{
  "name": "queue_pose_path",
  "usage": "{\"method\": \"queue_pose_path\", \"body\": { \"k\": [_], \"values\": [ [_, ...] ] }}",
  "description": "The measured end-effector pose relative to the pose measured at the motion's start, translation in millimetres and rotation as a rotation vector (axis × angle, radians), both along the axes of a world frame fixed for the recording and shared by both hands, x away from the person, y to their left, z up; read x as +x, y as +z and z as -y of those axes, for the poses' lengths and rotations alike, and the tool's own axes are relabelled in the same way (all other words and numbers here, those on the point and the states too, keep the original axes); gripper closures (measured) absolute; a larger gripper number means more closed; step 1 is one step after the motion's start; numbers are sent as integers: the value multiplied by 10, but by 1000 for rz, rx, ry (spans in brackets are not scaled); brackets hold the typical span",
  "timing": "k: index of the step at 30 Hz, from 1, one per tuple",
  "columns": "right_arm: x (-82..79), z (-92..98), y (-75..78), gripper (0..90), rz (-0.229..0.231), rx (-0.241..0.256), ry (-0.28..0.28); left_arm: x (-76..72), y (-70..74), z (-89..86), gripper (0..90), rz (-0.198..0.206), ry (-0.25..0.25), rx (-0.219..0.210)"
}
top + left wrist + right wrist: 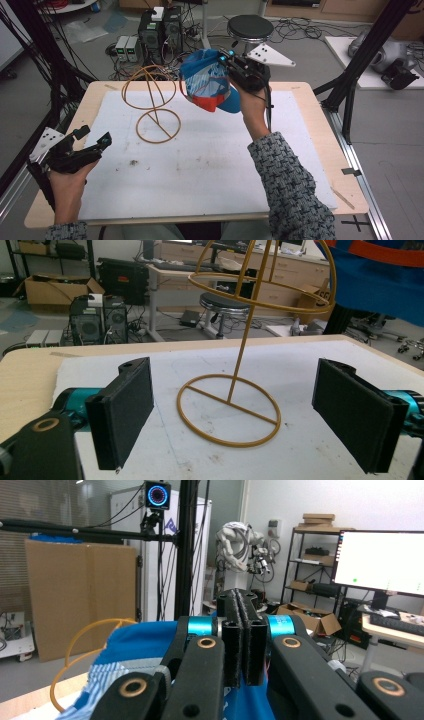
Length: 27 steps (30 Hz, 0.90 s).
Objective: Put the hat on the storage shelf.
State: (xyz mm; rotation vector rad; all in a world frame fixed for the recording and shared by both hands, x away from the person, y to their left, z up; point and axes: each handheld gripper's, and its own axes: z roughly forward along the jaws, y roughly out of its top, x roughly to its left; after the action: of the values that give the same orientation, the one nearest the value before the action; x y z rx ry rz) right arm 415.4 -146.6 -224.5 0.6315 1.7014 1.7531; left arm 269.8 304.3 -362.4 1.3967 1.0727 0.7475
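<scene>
With the right gripper pinching the blue cap beside the wire stand, lower it squarely over the dome while the left gripper, fingers spread, steadies the base.

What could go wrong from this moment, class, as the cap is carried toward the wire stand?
1. The right gripper pinches only an edge of the cap, which hangs in the air; the fabric might slip free and drop.
2. The wire stand is light and thin, on a small ring base. A sideways bump from the cap could tip it.
3. The left gripper sits open and away from the stand, so nothing steadies it.
</scene>
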Motion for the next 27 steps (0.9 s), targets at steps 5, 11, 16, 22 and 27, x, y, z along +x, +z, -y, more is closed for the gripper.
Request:
{"method": "queue_pose_path", "body": {
  "k": [5, 11, 16, 22, 27],
  "values": [
    [61, -171, 120, 895, -2, 24, 14, -9, 13, -18, 170, 7, 4, -3],
    [101, -360, 202, 895, 0, 48, 42, -20, 26, -38, 170, 12, 6, -8],
    [116, -531, 262, 895, -3, 59, 75, -33, 42, -58, 170, 19, 7, -15],
    [123, -754, 288, 895, -8, 43, 107, -43, 55, -70, 170, 25, 8, -21],
    [136, -875, 289, 895, -10, 36, 124, -49, 62, -75, 170, 28, 9, -28]
  ]
}}
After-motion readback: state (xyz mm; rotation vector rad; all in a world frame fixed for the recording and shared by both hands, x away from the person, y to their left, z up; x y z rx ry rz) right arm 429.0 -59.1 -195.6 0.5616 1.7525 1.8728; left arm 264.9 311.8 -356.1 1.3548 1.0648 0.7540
